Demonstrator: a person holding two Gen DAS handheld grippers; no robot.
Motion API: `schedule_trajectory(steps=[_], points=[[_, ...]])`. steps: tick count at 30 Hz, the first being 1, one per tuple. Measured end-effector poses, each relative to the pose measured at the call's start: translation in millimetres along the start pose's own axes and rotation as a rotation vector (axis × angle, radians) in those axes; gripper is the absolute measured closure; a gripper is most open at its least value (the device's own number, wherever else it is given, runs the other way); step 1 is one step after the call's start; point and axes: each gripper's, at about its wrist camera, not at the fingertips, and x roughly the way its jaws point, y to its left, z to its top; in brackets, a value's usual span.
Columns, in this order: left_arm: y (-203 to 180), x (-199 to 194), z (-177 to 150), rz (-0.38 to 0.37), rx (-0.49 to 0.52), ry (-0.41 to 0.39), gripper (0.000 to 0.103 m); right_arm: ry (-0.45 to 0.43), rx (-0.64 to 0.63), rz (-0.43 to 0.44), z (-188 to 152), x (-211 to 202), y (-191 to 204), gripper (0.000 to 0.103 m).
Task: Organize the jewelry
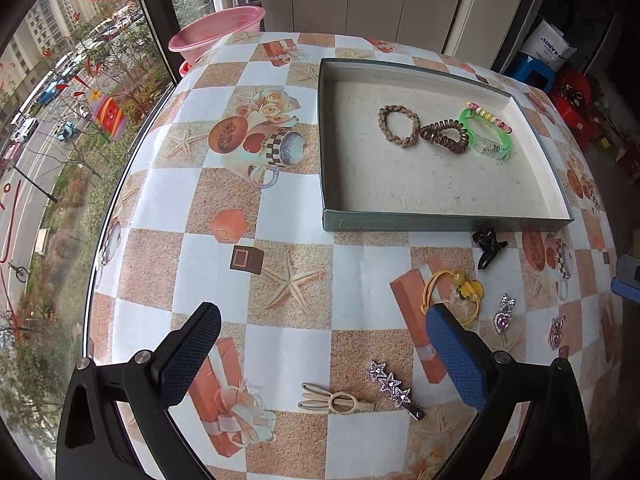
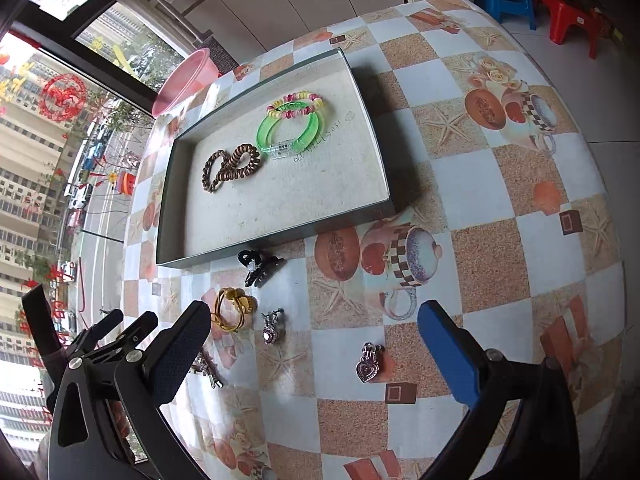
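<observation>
Shallow grey-green cardboard tray (image 1: 440,168) holds four pieces already: braided brown hair tie (image 1: 398,126), brown spiral coil tie (image 1: 444,135), clear green plastic bangle (image 1: 486,138), pink-yellow beaded bracelet (image 1: 490,116), clustered at far side, likely to leave room. Unsorted pieces lie loose on checkered surface (image 1: 280,200) just before tray: black claw clip (image 2: 259,266), yellow elastic tie (image 2: 232,308), two heart pendants (image 2: 368,364), star clip (image 1: 394,388), beige clip (image 1: 336,402). I see left gripper (image 1: 324,360) spread, empty above clips; right gripper (image 2: 314,344) spread wide, empty, pendants between fingers' lines.
</observation>
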Motion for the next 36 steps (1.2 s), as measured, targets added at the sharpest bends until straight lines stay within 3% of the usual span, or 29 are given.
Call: schedule_trajectory(steps=[8,18,22,26,31,33,36], points=[[28,15,-48,0.013,-0.173,0.121,0.000,0.062,0.034,-0.074,-44,13,-8,0.000],[53,34,-76,0.003,-0.405,0.183,0.000,0.099,0.059,-0.139,-67,29,-11,0.000],[48,35,-73,-0.018,-0.417,0.180,0.000,0.101,0.056,-0.143,-70,33,-8,0.000],[34,40,-70,0.058,-0.378,0.202,0.000,0.100,0.056,-0.143,-72,34,-6,0.000],[29,41,-69,0.081,-0.369,0.196,0.000,0.092,0.045,-0.145,-71,32,-4,0.000],[24,47,-66,0.129,-0.323,0.227,0.000,0.090,0.045,-0.146,-72,32,-4,0.000],[30,43,-71,0.104,-0.317,0.223,0.000,0.089,0.053,-0.143,-73,31,-7,0.000]])
